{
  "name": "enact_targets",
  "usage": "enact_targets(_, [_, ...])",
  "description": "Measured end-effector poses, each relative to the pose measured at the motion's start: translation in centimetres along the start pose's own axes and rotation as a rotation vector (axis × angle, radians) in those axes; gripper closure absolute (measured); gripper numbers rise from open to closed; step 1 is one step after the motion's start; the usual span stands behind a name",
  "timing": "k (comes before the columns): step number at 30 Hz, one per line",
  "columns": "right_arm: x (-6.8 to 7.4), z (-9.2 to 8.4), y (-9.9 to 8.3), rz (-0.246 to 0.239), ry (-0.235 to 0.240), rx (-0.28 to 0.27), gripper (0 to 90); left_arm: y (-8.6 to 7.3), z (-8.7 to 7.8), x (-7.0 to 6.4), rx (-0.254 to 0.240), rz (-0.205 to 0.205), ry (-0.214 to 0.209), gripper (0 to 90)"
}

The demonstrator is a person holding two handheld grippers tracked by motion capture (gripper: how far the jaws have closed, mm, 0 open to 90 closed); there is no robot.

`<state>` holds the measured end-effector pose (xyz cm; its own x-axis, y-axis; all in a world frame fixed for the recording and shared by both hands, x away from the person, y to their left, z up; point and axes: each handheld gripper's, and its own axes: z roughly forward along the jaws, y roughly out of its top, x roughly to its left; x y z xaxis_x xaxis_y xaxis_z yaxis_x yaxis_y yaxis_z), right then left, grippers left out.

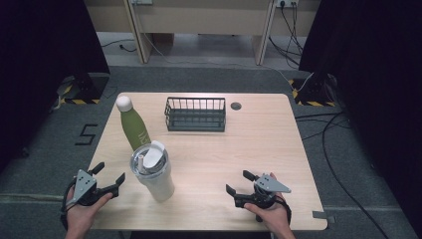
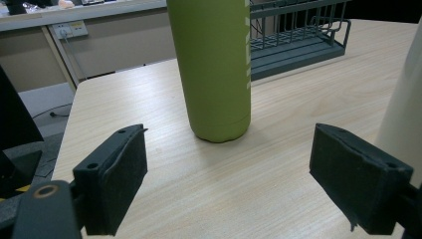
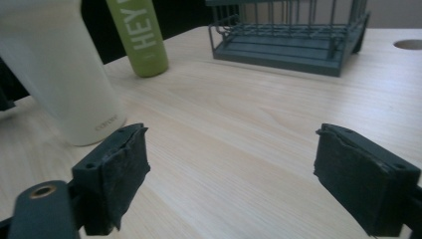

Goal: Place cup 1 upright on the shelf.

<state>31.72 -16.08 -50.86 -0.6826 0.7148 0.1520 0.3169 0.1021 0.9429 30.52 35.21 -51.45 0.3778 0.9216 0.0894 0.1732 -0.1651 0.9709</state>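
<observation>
**A:** Where did the two grippers sit at that moment?

**B:** Both were low over the near edge of the table [image 1: 259,134]. The left gripper [image 1: 110,177] was by the near left corner, held in the person's left hand [image 1: 82,211]. The right gripper [image 1: 238,183] was toward the near right corner, in the right hand [image 1: 271,211].

**A:** And the jaws?

**B:** Both pairs stood wide apart with nothing between them. In the left gripper view the two black pads framed bare wood, and the same was true in the right gripper view.

**A:** What was nearest to them?

**B:** A white tumbler [image 1: 153,174] with a clear lid stood upright near the near edge, left of the middle and just beside the left gripper, though not touching it. In the left gripper view its pale wall rose right behind the right-hand pad; I could not tell whether they met there. In the right gripper view the tumbler [image 3: 59,69] stood off to the left, apart from the jaws.

**A:** Anything behind it?

**B:** A green bottle [image 1: 133,124] with a white cap stood upright just behind the tumbler, toward the far left corner. The left gripper pointed straight at it [image 2: 211,69], with open table between them.

**A:** And the rest of the table?

**B:** A dark wire basket [image 1: 195,114] sat at the middle of the far edge, with a round cable hole [image 1: 236,105] just to its right.
</observation>
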Motion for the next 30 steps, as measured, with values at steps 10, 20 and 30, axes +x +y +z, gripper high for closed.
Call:
enact_targets(10, [2.9, 1.9, 1.7, -0.079, 0.066, -0.003, 0.6, 0.0, -0.1, 0.0, -0.001, -0.005, 0.014, 14.4])
enact_targets(20, [5.8, 4.9, 3.2, -0.141, 0.160, -0.011, 0.3, 0.0, 0.0, -0.1, 0.001, 0.001, 0.012, 14.4])
enact_targets(30, [8.4, 8.1, 4.1, -0.179, 0.244, -0.003, 0.3, 0.0, 0.3, -0.3, 0.003, 0.008, -0.001, 14.4])
